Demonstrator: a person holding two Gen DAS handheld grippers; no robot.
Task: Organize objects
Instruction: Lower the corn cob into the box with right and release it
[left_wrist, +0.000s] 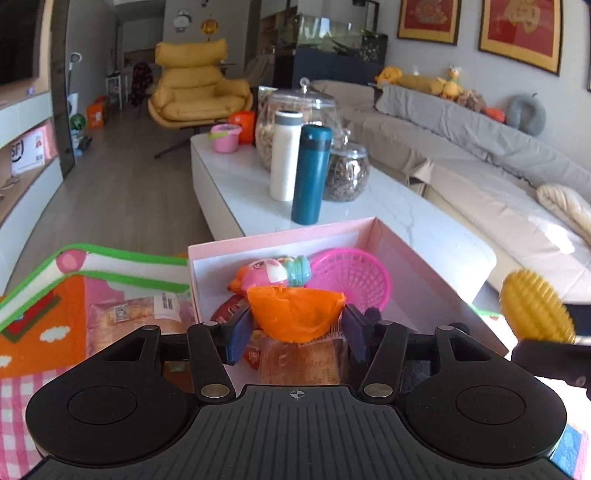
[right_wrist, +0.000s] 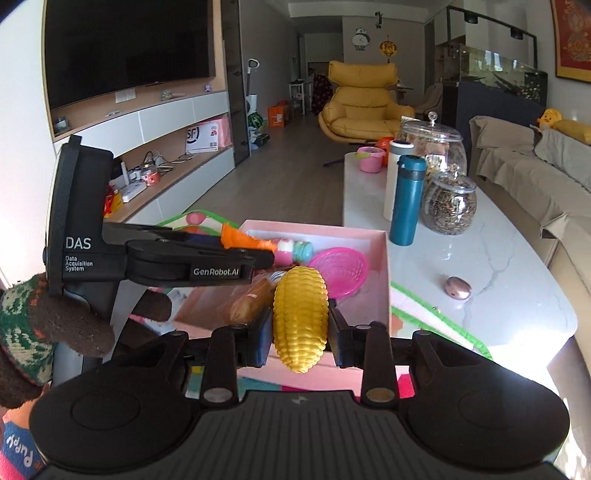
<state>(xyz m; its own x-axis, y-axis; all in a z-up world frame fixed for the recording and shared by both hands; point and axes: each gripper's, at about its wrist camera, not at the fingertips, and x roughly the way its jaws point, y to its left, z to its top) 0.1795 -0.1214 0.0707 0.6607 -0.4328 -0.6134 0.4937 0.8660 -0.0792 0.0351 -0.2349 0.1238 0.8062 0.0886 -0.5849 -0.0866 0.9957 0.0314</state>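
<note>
Two claws work over the pink box: right claw clamps light, rigid, ribbed corn mid-length; left claw, jaws loosened, brackets thin orange bowl.

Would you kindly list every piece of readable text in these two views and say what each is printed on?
"DAS": left tool, on its upright housing.
"Data Acquisition System": same housing, below.
"GenRobot.AI": left tool's side arm.
"SF": white package on the TV-unit shelf.
"PUPPY", upside down: colourful mat at lower left.
Too blurred: snack packet print, the barcode label, red wall hangings.
</note>
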